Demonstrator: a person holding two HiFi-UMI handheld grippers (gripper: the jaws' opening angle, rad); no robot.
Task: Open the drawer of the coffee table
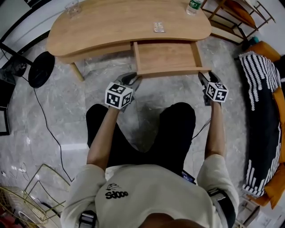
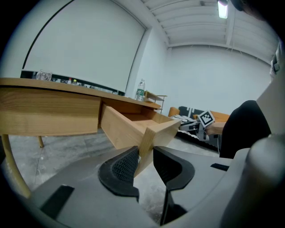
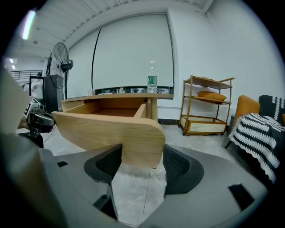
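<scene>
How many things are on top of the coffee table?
3: a clear glass far left, a small flat item mid-table, a water bottle far right. The table runs out of frame; more may be hidden.

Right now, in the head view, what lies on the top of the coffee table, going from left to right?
clear glass → small flat item, perhaps a remote → water bottle

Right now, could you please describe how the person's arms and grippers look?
The left gripper and right gripper are dark grey with curved jaws, black textured pads and a cube of black-and-white square markers. The person wears a cream short-sleeved T-shirt with a small black logo; the forearms are bare.
</scene>
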